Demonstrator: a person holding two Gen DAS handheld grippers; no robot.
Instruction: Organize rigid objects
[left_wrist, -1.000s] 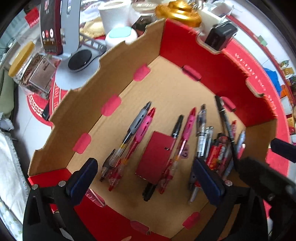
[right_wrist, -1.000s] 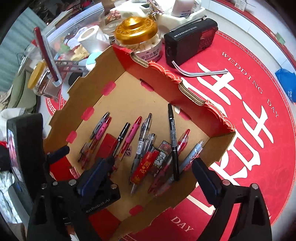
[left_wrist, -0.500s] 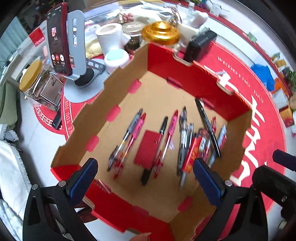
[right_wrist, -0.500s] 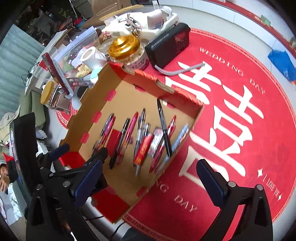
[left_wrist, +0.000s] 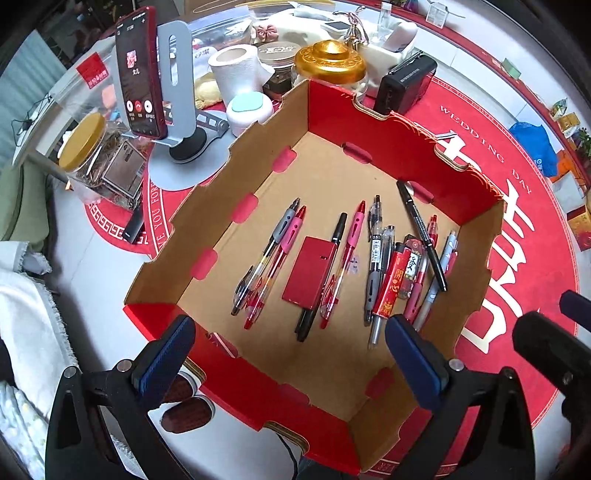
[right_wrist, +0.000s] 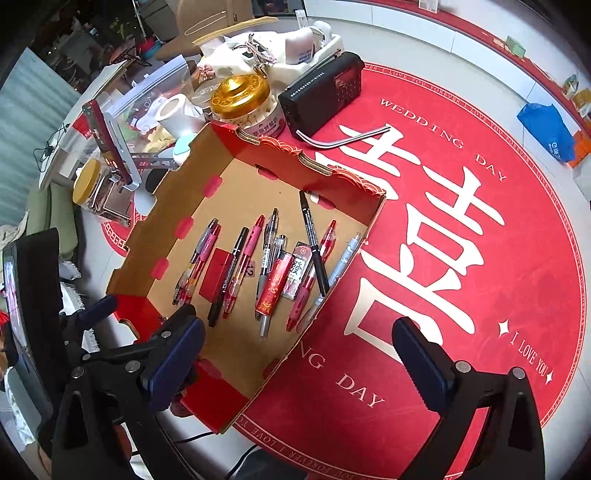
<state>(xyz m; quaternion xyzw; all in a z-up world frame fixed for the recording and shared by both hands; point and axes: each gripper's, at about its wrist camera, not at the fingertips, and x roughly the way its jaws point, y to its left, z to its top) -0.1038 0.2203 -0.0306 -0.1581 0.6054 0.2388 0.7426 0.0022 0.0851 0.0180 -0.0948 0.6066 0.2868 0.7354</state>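
Left gripper: jaws wide, nothing held, above box's near wall.
Right gripper: jaws wide & empty, just been opening; over box corner and mat.
Pens: lying in rows on floor of cardboard box.
Left view only: phone screen w/ call buttons.
Right view only: red mat text "WEDDING DAY", "I LOVE YOU"; black radio front.
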